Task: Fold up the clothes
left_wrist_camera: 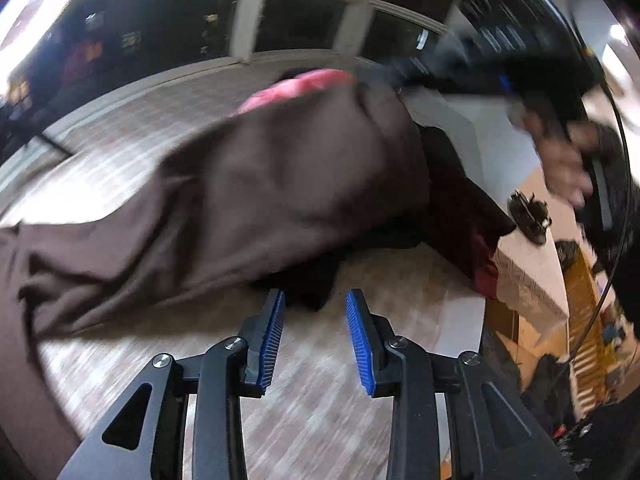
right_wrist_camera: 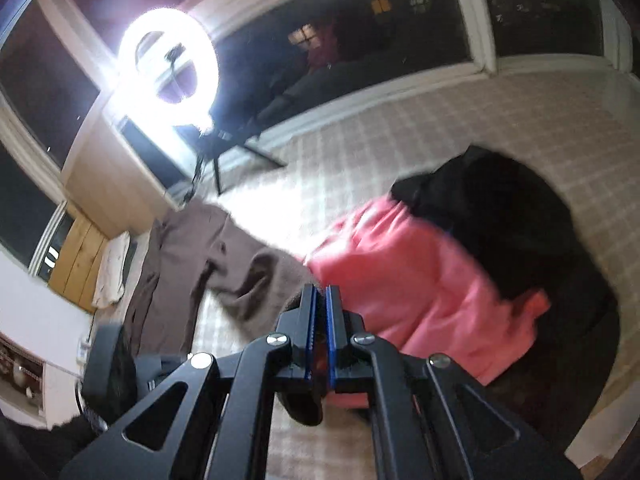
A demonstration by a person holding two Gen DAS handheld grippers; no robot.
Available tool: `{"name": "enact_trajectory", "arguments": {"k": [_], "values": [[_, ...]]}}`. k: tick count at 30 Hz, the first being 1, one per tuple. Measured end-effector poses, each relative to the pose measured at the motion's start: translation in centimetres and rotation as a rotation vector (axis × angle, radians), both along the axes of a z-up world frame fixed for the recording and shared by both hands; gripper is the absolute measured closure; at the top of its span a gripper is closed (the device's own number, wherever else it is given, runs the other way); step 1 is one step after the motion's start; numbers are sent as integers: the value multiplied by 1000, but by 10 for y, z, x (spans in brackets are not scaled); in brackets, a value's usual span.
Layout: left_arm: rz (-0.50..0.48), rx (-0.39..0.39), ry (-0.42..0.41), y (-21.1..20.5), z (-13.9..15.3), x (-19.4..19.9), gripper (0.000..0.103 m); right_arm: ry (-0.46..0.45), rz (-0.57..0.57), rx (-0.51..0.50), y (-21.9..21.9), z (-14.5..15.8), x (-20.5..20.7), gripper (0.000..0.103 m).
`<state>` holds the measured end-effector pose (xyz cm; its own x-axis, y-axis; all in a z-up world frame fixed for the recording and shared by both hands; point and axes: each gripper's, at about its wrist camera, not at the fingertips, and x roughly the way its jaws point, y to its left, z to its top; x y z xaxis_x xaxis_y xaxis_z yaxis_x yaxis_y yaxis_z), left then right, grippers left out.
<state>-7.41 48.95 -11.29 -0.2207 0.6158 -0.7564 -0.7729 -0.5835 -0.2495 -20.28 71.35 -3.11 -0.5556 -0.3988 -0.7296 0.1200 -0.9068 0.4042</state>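
Right now the left tongs (left_wrist_camera: 315, 336) are spread wide over the checked surface (left_wrist_camera: 320, 412), just short of the brown garment (left_wrist_camera: 240, 200). The right tongs (right_wrist_camera: 321, 332) are pressed together, pinching dark cloth, with a pink garment (right_wrist_camera: 420, 280) just beyond them.

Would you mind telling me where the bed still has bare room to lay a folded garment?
Bare checkered cover lies just before the left gripper, below the brown garment. More lies between the pink garment and the window. The middle is crowded: brown, pink and black garment overlap.
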Motion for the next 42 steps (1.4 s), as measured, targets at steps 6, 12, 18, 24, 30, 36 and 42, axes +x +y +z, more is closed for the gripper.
{"name": "enact_trajectory", "arguments": {"k": [6,12,18,24,30,36,42], "values": [[84,3,-16,-15,-1,-1,72,-148,66,-128,-2,-21,-15,98],[114,121,37,-12,34,-6,58,-166,140,-146,-33,-14,-17,98],[70,193,68,31,59,-11,56,-154,181,-101,-52,-6,-11,98],[97,207,11,44,52,-24,103,-170,223,-132,-50,-1,-13,95],[129,241,6,22,47,-21,103,-174,255,-150,-47,3,-26,85],[190,257,2,-1,45,-22,103,-166,258,-75,-51,5,-41,81],[195,250,-28,11,43,-17,83,-173,162,20,-31,2,-37,81]]}}
